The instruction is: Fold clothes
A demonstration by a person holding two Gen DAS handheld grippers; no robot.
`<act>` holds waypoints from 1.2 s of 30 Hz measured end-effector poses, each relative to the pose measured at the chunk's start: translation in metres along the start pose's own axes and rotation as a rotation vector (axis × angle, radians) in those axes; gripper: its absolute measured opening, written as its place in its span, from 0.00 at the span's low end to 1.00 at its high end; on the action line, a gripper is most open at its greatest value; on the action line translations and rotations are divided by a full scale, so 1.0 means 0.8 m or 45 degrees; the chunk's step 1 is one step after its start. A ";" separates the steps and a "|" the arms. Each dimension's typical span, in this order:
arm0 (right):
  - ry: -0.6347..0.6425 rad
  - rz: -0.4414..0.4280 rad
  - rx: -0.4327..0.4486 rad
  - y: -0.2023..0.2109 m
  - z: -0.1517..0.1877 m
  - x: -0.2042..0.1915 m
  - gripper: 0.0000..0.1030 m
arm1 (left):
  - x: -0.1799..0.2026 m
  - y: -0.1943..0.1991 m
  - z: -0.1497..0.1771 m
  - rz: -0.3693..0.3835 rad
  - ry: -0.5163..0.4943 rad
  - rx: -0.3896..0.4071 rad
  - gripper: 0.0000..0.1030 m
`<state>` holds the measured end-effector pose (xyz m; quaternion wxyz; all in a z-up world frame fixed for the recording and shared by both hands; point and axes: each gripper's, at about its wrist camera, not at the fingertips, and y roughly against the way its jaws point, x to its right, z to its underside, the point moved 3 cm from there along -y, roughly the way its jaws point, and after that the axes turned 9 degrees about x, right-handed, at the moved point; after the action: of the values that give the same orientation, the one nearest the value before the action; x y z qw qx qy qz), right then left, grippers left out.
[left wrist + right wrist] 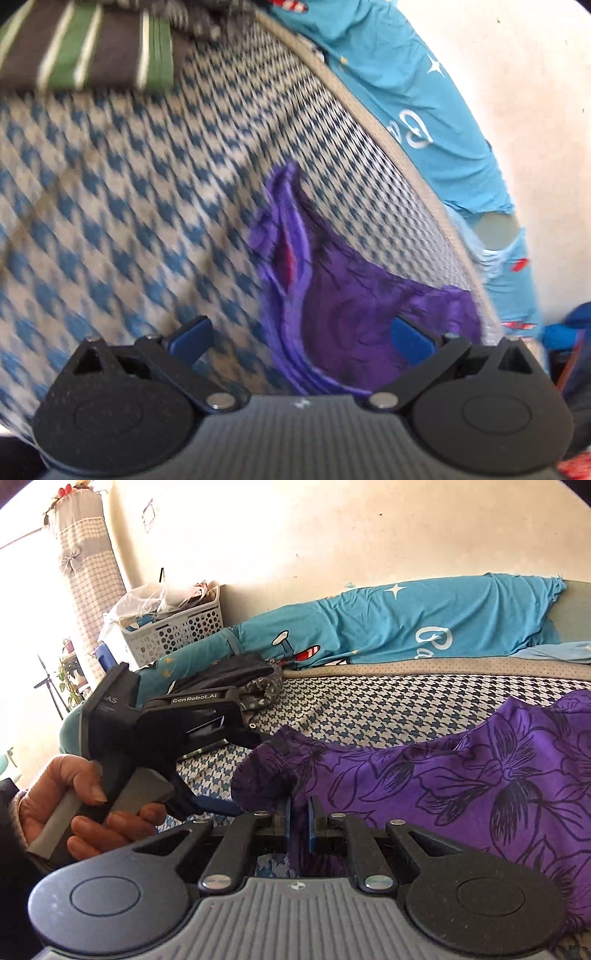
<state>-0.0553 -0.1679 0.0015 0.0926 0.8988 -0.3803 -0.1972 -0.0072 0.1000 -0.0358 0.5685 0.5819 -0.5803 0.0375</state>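
A: Where's the garment?

B: Purple floral garment (461, 775) lies on the houndstooth bed cover (354, 705), spread to the right of the right gripper (298, 818). Long axis runs roughly left-right across that view, near end bunched right at the fingertips.

A: Right gripper state?

B: Nearly closed, narrow slot between the blue pads. The cloth edge sits at or in that slot. Looks pinched, but I can't confirm from this angle.

A: Left?

B: Left gripper (299, 334) is wide open and holds nothing. In its own view the purple cloth lies ahead and toward its right finger, which overlaps the fabric; the left finger is over bare cover. That frame is blurred. In the right wrist view the person's hand (74, 805) holds it just left of the bunched end.

A: So which is nearer?

B: Right is on the cloth; left is just beside the same end.

A: Obstructions?

B: Dark grey clothes (255, 686) farther back on the bed, teal printed sheet (406, 627) along the wall, striped fabric (92, 48) at the far end, laundry basket (177, 631) off the bed. All well apart from the purple piece. Fold stage: can't tell; the visible part isn't flat.
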 end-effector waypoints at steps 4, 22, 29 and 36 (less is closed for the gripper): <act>-0.003 0.010 0.002 0.004 0.000 0.003 0.08 | 0.002 -0.016 -0.007 0.020 -0.004 -0.028 1.00; 0.333 -0.031 -0.106 -0.002 0.030 -0.030 0.42 | 0.018 -0.054 0.001 0.082 0.013 -0.114 0.72; 0.495 -0.076 -0.152 -0.005 0.047 -0.051 0.52 | 0.020 -0.058 0.000 0.074 0.018 -0.136 0.71; 0.670 -0.120 -0.213 -0.014 0.074 -0.075 0.53 | 0.014 -0.059 0.000 0.065 0.043 -0.138 0.71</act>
<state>-0.1112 -0.1178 -0.0386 0.2528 0.9251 -0.2832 0.0082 0.0302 0.0783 -0.0570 0.6079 0.5345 -0.5864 0.0305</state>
